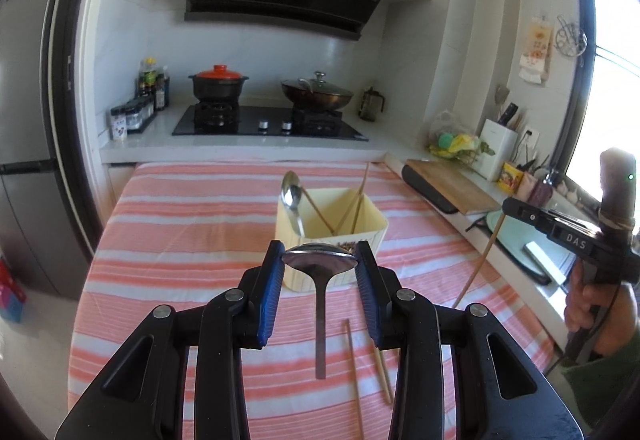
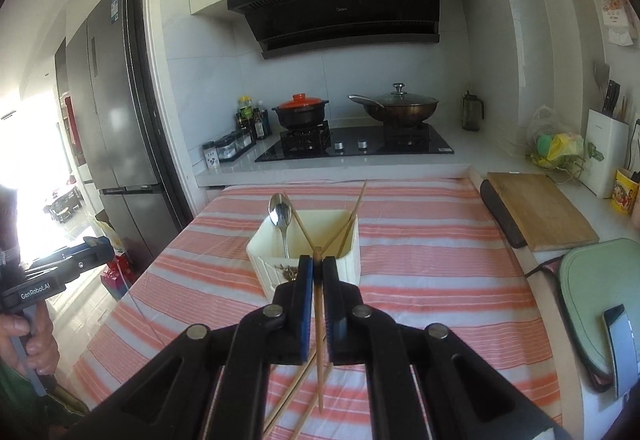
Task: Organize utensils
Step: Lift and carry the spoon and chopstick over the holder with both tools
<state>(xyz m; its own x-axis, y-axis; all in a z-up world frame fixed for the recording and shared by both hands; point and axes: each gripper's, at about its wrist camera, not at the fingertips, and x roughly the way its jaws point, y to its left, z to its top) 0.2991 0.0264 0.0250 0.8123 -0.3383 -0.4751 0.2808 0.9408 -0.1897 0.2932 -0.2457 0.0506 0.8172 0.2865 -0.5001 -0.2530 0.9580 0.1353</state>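
Observation:
A cream utensil holder (image 1: 340, 228) (image 2: 312, 260) stands on the striped cloth and holds a spoon (image 1: 292, 196) (image 2: 280, 216) and several wooden chopsticks (image 1: 352, 208) (image 2: 344, 228). My left gripper (image 1: 320, 260) is shut on the bowl of a steel spoon (image 1: 320, 280), its handle hanging down, just in front of the holder. My right gripper (image 2: 318, 268) is shut on a wooden chopstick (image 2: 319, 340), held upright near the holder. Two loose chopsticks (image 1: 360, 372) (image 2: 296, 396) lie on the cloth below.
The table has a pink-and-white striped cloth (image 1: 180, 240) (image 2: 440, 260). A wooden cutting board (image 2: 536, 208) and a green mat (image 2: 592, 292) lie on the counter at the right. A stove with pots (image 2: 352, 136) stands behind. A fridge (image 2: 116, 120) is at the left.

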